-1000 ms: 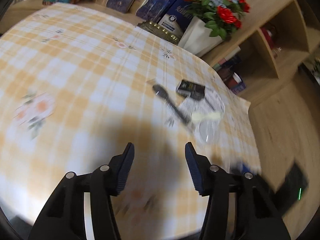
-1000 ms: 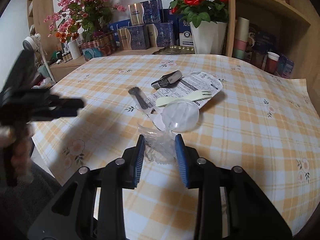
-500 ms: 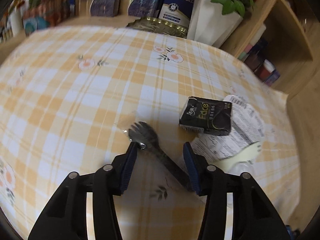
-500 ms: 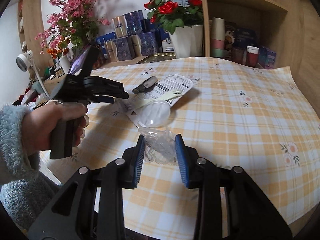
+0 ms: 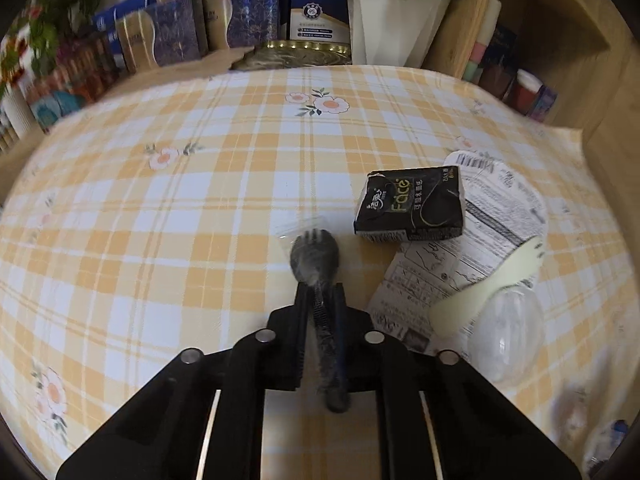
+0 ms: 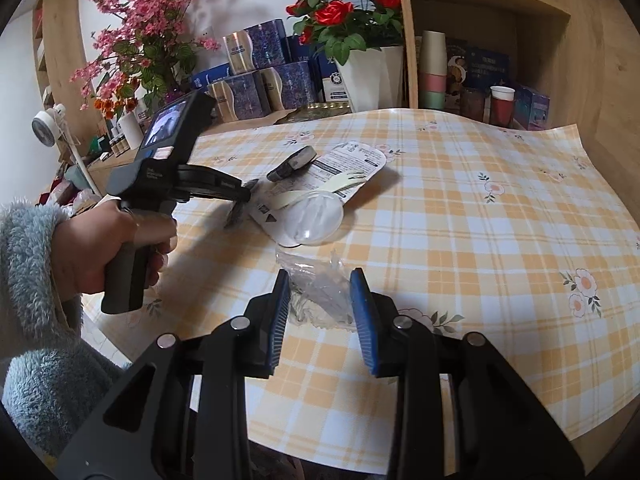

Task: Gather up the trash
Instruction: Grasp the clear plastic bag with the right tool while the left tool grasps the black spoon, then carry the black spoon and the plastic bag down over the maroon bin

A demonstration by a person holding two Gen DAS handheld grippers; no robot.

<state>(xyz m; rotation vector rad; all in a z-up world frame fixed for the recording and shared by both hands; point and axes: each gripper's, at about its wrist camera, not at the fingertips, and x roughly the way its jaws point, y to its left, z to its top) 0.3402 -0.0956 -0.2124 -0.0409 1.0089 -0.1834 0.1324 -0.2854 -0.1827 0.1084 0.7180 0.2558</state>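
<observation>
My left gripper (image 5: 320, 292) is shut on a black plastic spork in a clear wrapper (image 5: 314, 254), its head sticking out past the fingertips. In the right wrist view the left gripper (image 6: 242, 196) holds the spork (image 6: 237, 216) tilted, just above the table. A black tissue pack (image 5: 412, 206), a printed white package lid (image 5: 480, 232), a cream spork (image 5: 488, 284) and a clear plastic dome (image 5: 504, 336) lie to its right. My right gripper (image 6: 322, 284) is open around a crumpled clear wrapper (image 6: 320, 284) on the table.
The table has a yellow plaid cloth (image 6: 480, 240). A white pot of red roses (image 6: 372, 76), blue gift boxes (image 6: 256, 80) and a gold tin (image 5: 292, 54) stand behind the far edge. Wooden shelves (image 6: 500, 48) with cups stand at the right.
My left gripper moved in over the black spork and shut on its handle, then raised it slightly. My right gripper stayed open around the clear wrapper.
</observation>
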